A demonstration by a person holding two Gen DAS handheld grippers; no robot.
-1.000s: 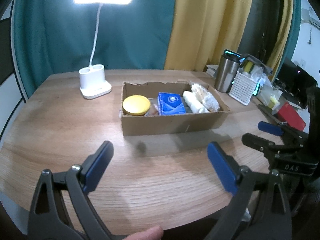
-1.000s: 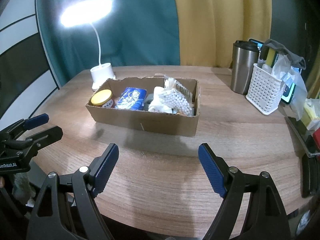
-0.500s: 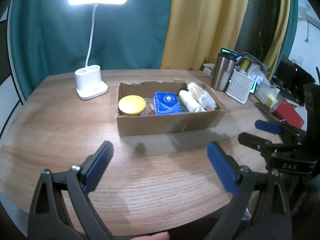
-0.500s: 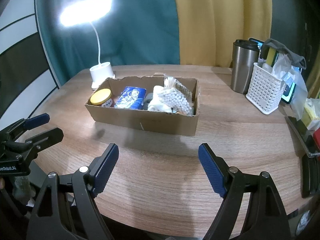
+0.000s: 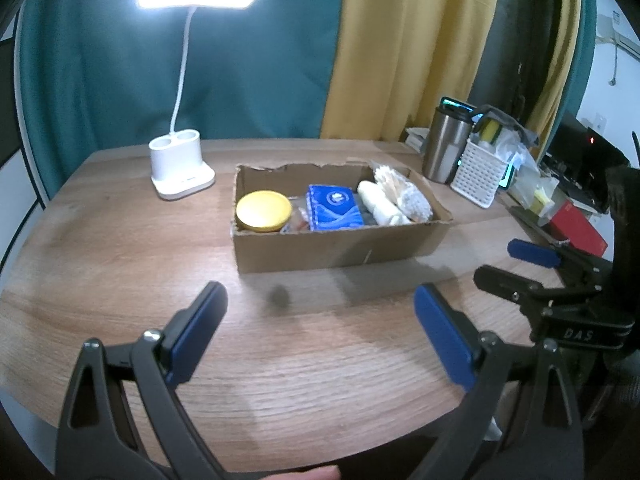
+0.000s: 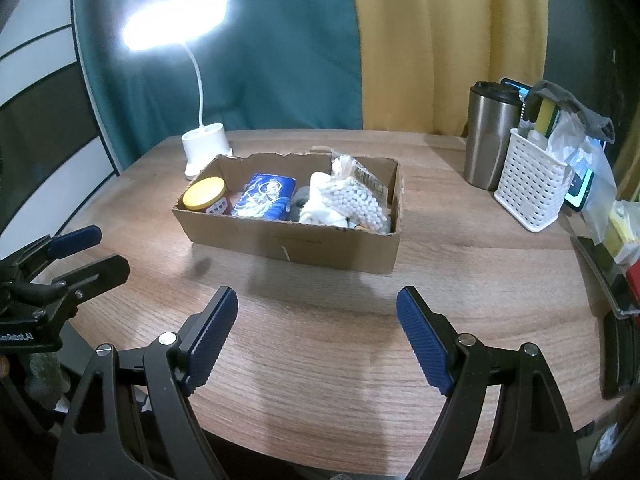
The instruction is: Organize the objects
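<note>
Box: shallow brown cardboard box (image 5: 340,246) sits mid-table, straight ahead of both your grippers, long axis running left to right.
Contents: yellow-lidded round jar (image 5: 263,211) at its left end, blue packet (image 5: 334,213) beside it.
Left gripper (image 5: 320,336): fingers wide apart, empty, nearer the jar.
Right gripper (image 6: 318,334): fingers apart, empty, short of the box.

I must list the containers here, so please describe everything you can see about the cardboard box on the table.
The cardboard box is a low, open, brown rectangular tray with ragged torn upper edges. It sits flat on the wooden table, beyond both open grippers, touched by neither. Inside lie a yellow-lidded jar, a blue packet, white cloth and a bag of cotton swabs.
</note>
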